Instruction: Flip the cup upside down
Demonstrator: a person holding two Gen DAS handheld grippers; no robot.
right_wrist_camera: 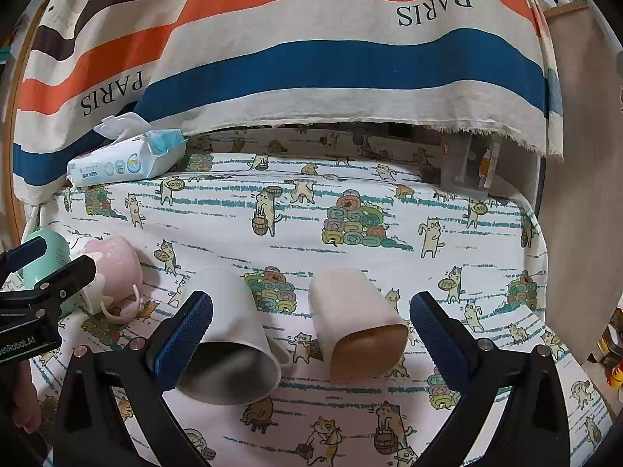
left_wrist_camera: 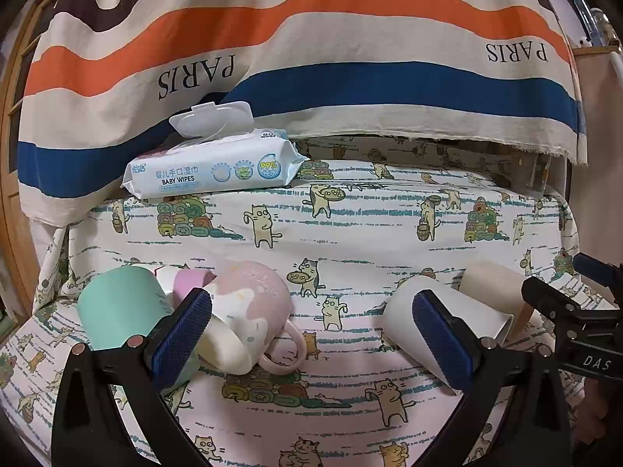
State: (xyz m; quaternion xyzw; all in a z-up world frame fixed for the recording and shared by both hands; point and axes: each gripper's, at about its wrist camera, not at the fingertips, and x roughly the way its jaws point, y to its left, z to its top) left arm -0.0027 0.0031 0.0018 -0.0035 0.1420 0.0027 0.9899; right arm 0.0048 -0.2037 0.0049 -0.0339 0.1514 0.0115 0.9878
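Several cups lie on their sides on the cat-print cloth. A pink and white mug (left_wrist_camera: 249,311) with a handle lies just right of my left gripper's left finger. A mint cup (left_wrist_camera: 120,311) and a small pink cup (left_wrist_camera: 190,280) lie left of it. A white cup (right_wrist_camera: 233,334) and a beige cup (right_wrist_camera: 358,330) with a brown inside lie between the fingers of my right gripper (right_wrist_camera: 311,342), mouths toward the camera. The white cup (left_wrist_camera: 447,323) touches the left gripper's right finger. My left gripper (left_wrist_camera: 311,338) is open and empty. The right gripper is open and empty.
A pack of baby wipes (left_wrist_camera: 214,171) with its lid open sits at the back left. A striped cloth (left_wrist_camera: 311,58) printed PARIS hangs behind the table. The right gripper's body (left_wrist_camera: 576,311) shows at the right edge of the left wrist view.
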